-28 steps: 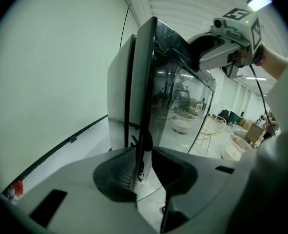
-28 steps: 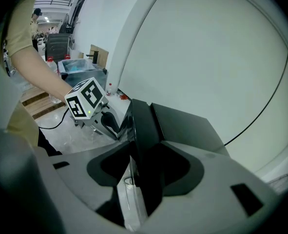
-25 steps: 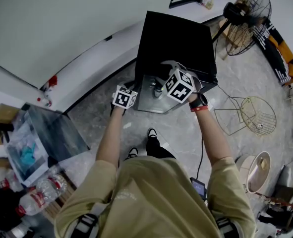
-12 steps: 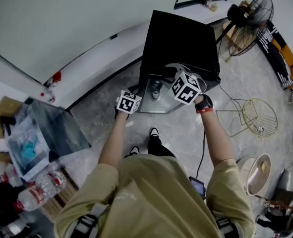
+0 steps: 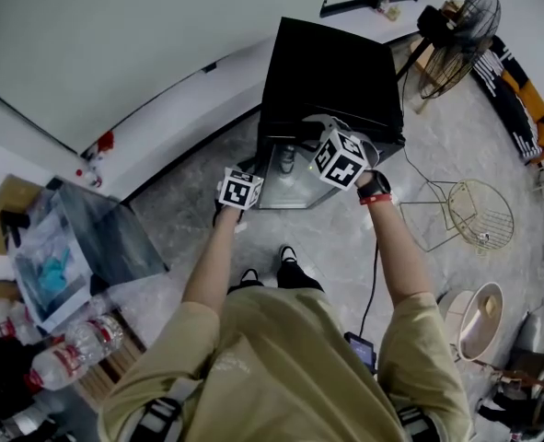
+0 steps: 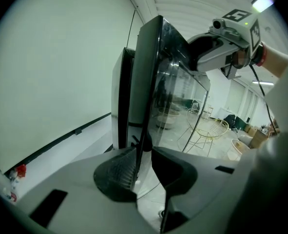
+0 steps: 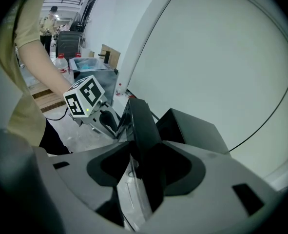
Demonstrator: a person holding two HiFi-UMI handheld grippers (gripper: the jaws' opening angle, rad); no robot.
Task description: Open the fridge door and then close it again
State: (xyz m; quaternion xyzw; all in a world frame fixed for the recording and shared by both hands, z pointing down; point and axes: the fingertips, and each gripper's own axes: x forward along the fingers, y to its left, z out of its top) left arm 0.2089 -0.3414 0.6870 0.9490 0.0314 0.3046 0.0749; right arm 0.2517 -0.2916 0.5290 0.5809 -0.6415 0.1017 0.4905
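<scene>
fridge door [image 6: 144, 77]: black-framed glass panel, found ajar, stood off the front of the black fridge [image 5: 331, 72], with a gap shown between panel and cabinet in the left gripper view. left gripper [image 6: 144, 156]: jaws set at a middling width and closed on the thin free edge of the door; the ribbed pad [image 6: 122, 167] is laid against one face and the other jaw against the glass face. the door is seen rising straight ahead of and above this gripper, with the cabinet just behind the door on the gripper's left side. right gripper [image 7: 140, 162]: jaws held wider and closed on the thicker upper edge of the same door, which fills the space between them and runs on ahead of the gripper; the cabinet top is seen just beyond, on the gripper's right side. the right gripper is placed higher on the door than the left one, above it and to its right, and the two are kept near each other but apart. a red wristband [image 5: 373, 198] is worn just behind the right gripper. surroundings, as listed from the head view: white wall [image 5: 143, 44] beyond both grippers, behind the fridge; standing fan [image 5: 460, 26] and wire chair [image 5: 479, 215] well off to the right of the right gripper; water bottles [image 5: 74, 362] well behind and left of the left gripper.
</scene>
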